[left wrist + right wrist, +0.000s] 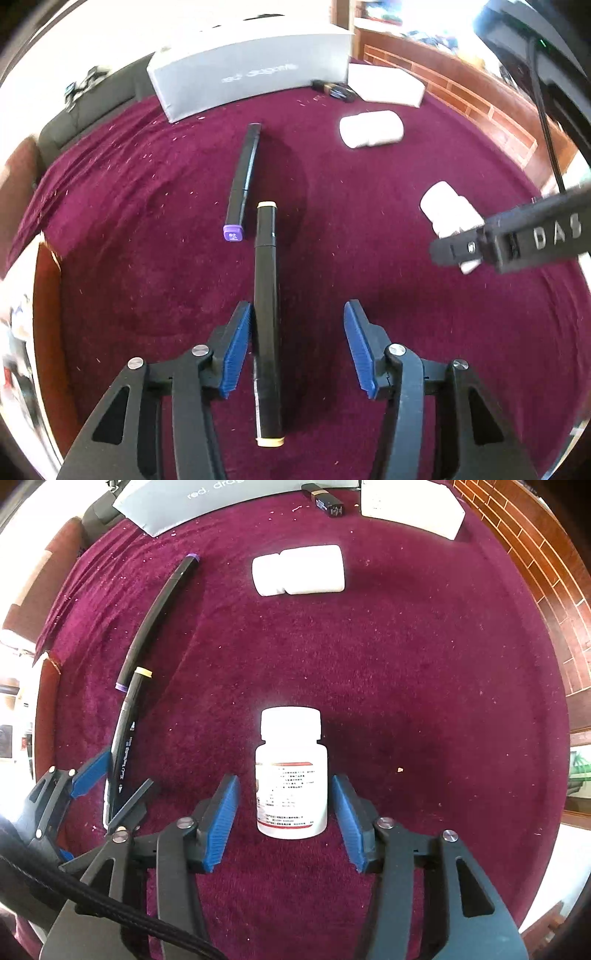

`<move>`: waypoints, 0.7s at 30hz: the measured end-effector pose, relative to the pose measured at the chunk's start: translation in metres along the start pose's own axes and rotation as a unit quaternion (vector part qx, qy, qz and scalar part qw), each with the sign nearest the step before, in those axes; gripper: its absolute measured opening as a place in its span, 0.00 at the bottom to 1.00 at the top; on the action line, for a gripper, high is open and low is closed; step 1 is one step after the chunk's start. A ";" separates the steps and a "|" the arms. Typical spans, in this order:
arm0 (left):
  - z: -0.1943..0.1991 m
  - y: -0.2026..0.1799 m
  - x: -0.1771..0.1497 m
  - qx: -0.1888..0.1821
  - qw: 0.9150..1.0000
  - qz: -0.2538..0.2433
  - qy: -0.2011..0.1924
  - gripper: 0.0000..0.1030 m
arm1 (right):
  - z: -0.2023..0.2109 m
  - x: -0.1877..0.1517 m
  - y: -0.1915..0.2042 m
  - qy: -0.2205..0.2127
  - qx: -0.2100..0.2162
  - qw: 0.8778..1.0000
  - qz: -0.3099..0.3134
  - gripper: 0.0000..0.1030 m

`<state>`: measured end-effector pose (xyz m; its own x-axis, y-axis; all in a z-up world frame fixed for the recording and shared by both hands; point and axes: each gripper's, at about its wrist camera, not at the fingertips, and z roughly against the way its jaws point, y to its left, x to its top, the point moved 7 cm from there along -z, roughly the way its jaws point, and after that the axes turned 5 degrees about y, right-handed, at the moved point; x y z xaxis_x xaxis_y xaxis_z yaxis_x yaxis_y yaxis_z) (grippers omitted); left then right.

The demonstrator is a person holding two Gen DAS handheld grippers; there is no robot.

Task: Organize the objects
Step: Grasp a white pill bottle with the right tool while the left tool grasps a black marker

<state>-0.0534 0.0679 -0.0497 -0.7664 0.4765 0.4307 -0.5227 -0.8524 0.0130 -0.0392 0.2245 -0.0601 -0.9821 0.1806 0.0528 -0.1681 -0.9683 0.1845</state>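
Note:
A black marker with cream caps point(266, 317) lies on the maroon cloth between the fingers of my open left gripper point(297, 314), close to the left pad. A second black marker with a purple cap point(242, 181) lies just beyond it. My right gripper point(284, 786) is open around a white pill bottle point(291, 775) that lies on the cloth, pads apart from its sides. In the left wrist view that bottle point(448, 214) shows behind the right gripper's finger. A second white bottle point(299, 574) lies farther back. The left gripper point(110, 775) shows at the left of the right wrist view, around the cream-capped marker point(127, 738).
A grey box point(251, 70) stands at the cloth's far edge, with a white box point(386, 85) to its right and a small dark object point(334, 89) between them. Wooden shelving point(461, 99) runs along the right. The table edge point(44, 295) is at the left.

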 end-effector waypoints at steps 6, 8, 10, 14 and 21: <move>0.001 -0.003 -0.001 -0.007 0.999 0.026 0.020 0.12 | -0.003 -0.001 0.007 -0.014 -0.039 0.999 0.009 0.51; 0.003 0.001 -0.006 -0.033 0.998 0.052 0.031 0.11 | -0.004 -0.002 0.010 -0.018 -0.053 0.998 0.017 0.51; 0.007 0.007 -0.013 -0.039 0.996 0.070 0.035 0.11 | -0.003 -0.002 0.011 -0.023 -0.062 0.998 0.020 0.46; 0.020 0.016 -0.026 -0.042 0.994 0.095 0.031 0.11 | 0.001 -0.002 0.003 -0.028 -0.044 0.999 0.007 0.32; 0.044 0.019 -0.039 -0.039 0.994 0.104 0.018 0.11 | 0.005 -0.012 -0.004 -0.027 0.010 0.999 -0.017 0.32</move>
<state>-0.0171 0.0232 -0.0264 -0.8724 0.3010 0.3851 -0.3787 -0.9144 -0.1433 -0.0262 0.2265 -0.0567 -0.9697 0.2237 0.0984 -0.1999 -0.9577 0.2072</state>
